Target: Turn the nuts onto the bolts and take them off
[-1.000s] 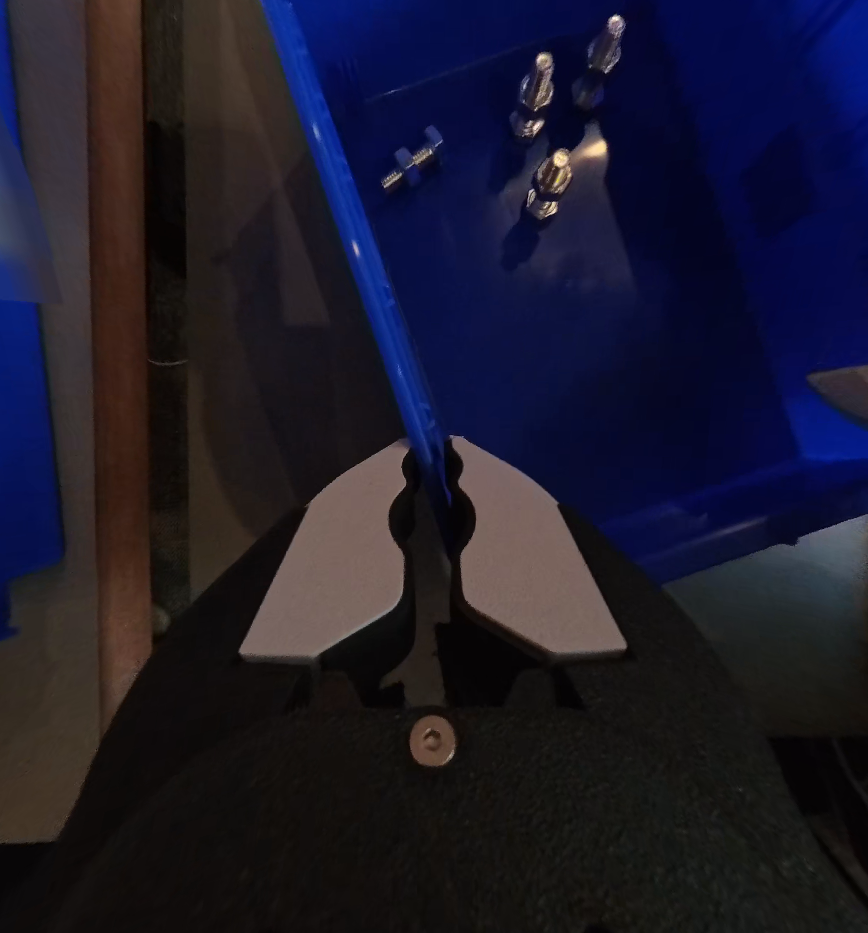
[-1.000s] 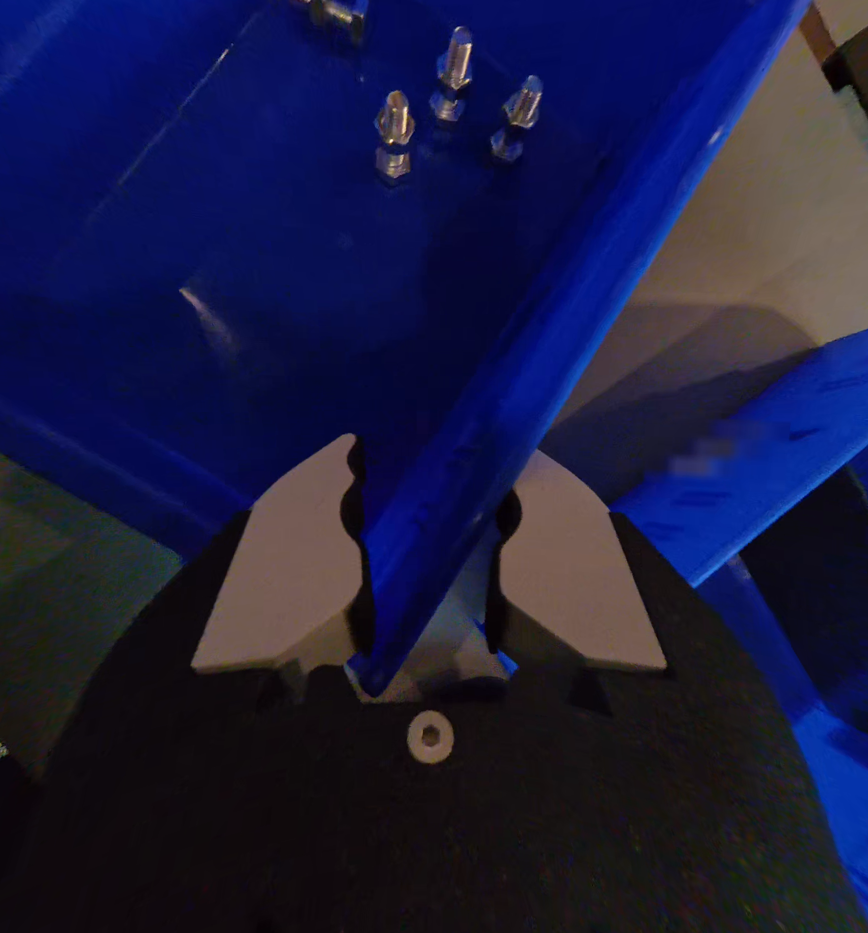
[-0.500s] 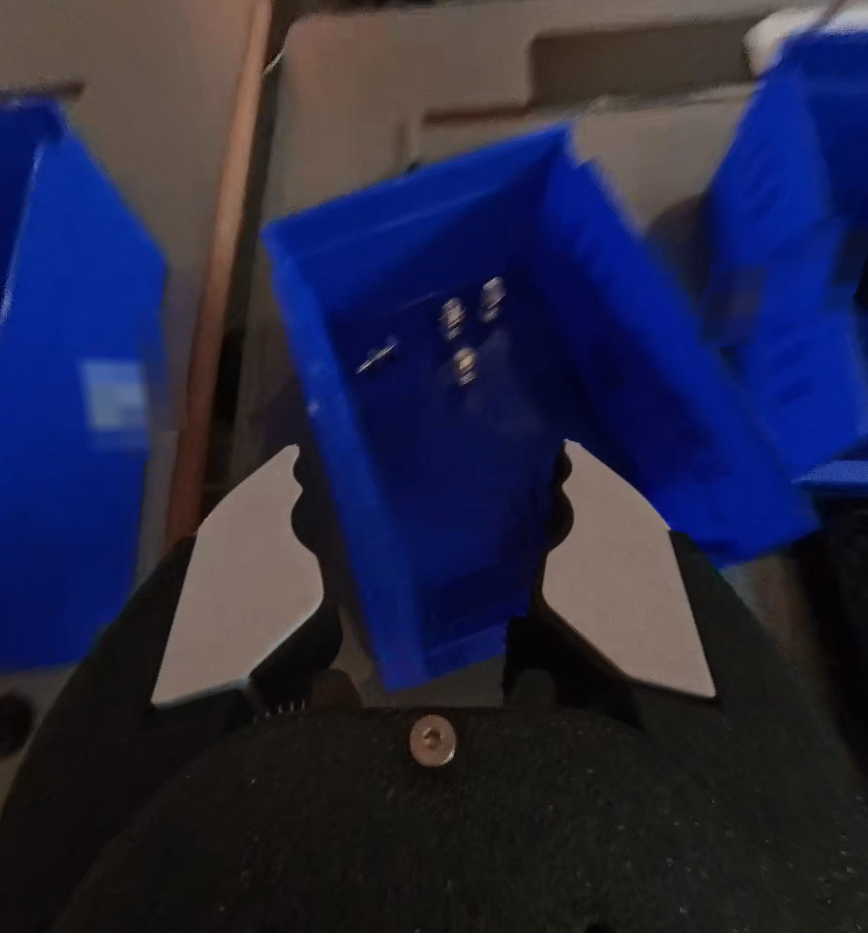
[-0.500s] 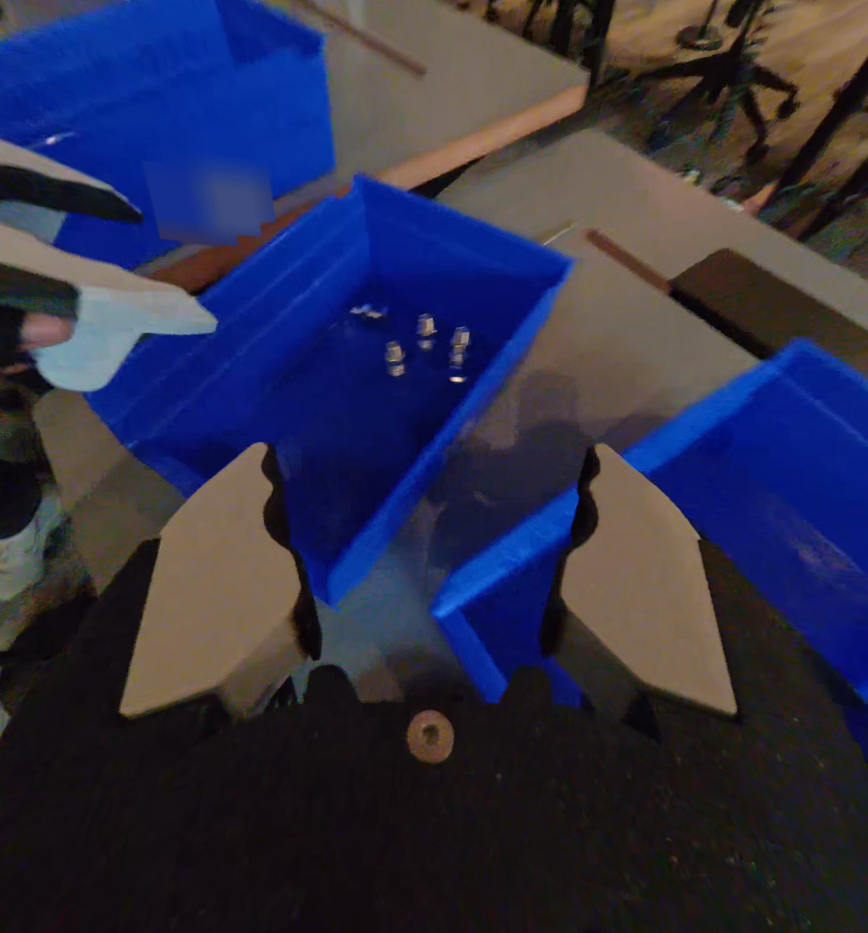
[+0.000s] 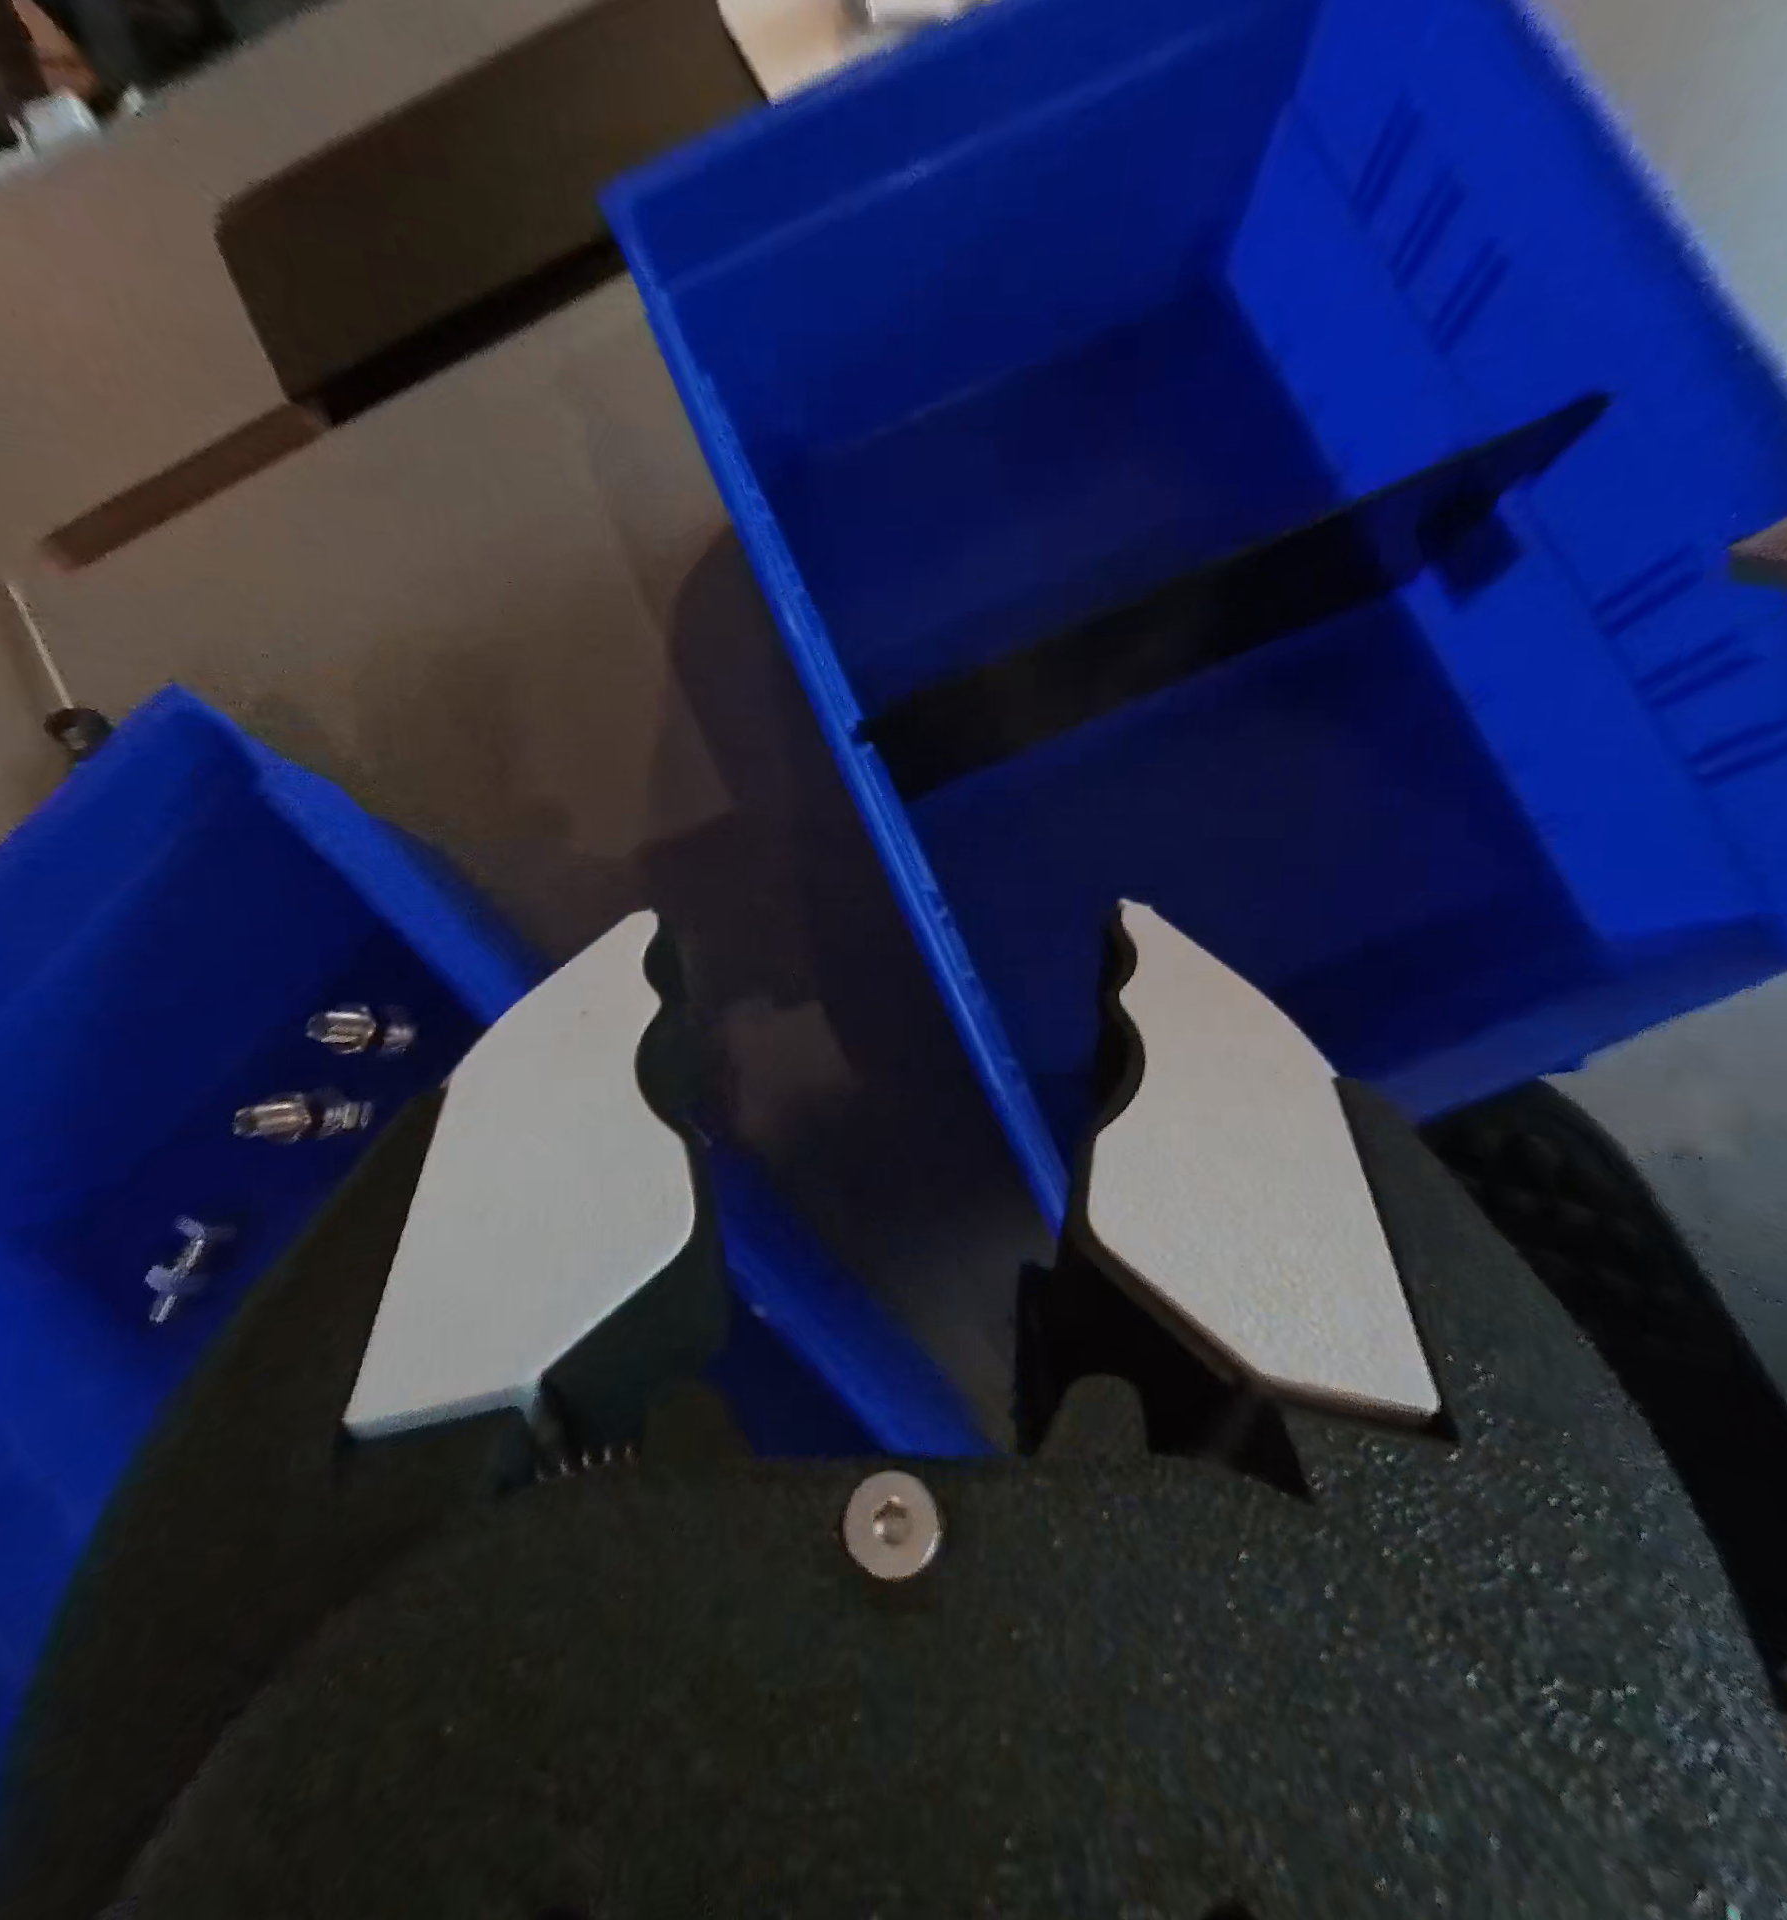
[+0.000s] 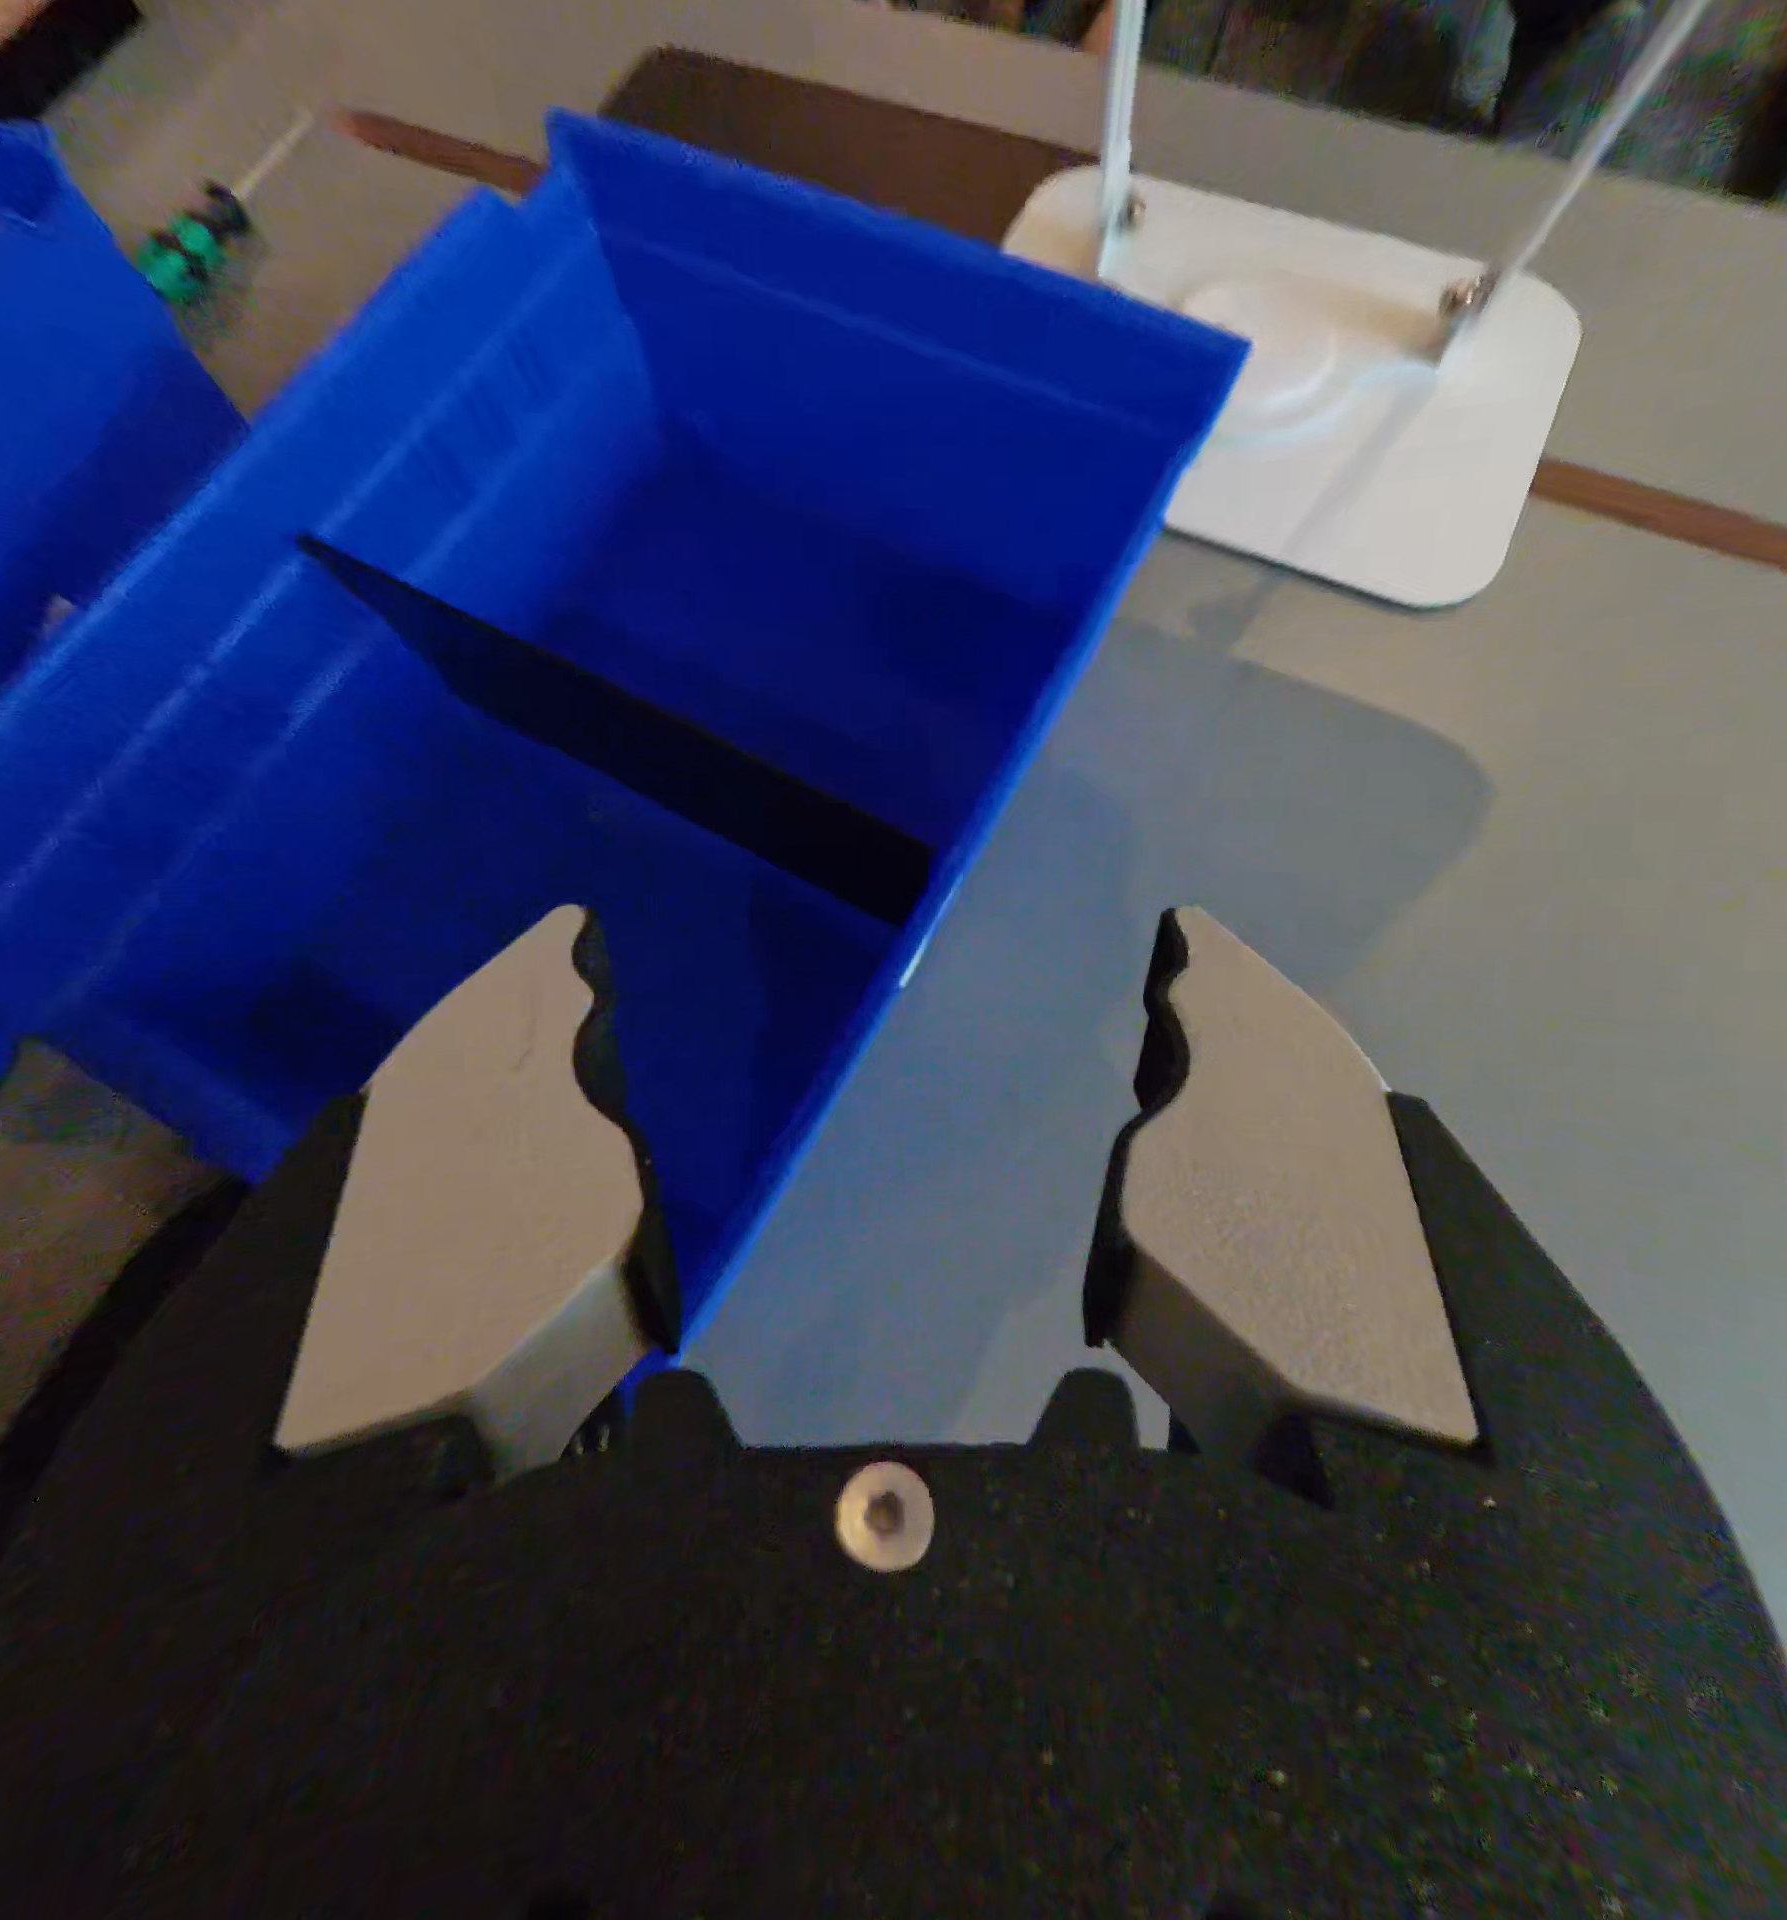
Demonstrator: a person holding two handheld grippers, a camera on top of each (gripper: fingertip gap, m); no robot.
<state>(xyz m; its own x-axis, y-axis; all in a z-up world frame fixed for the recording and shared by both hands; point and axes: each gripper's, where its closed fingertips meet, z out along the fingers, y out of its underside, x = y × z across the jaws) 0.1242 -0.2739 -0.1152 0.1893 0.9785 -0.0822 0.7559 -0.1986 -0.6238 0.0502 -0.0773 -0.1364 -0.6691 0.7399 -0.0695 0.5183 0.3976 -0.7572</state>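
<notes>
Both hand-held grippers, left (image 5: 884, 1049) and right (image 6: 873, 1049), are spread apart, each straddling a wall of the divided bin (image 6: 1065, 665), nothing gripped. Before closing, each wall is best seated deep between the fingers; the bolts (image 5: 307, 1117) lie in the left bin (image 5: 89, 935).

The bolts (image 5: 349, 1075) in the left blue bin (image 5: 89, 987) are smeared by motion, their nuts indistinguishable; that bin runs off the left edge. The divided bin (image 6: 1065, 665) hides its near floor behind the right gripper (image 6: 873, 1132)
</notes>
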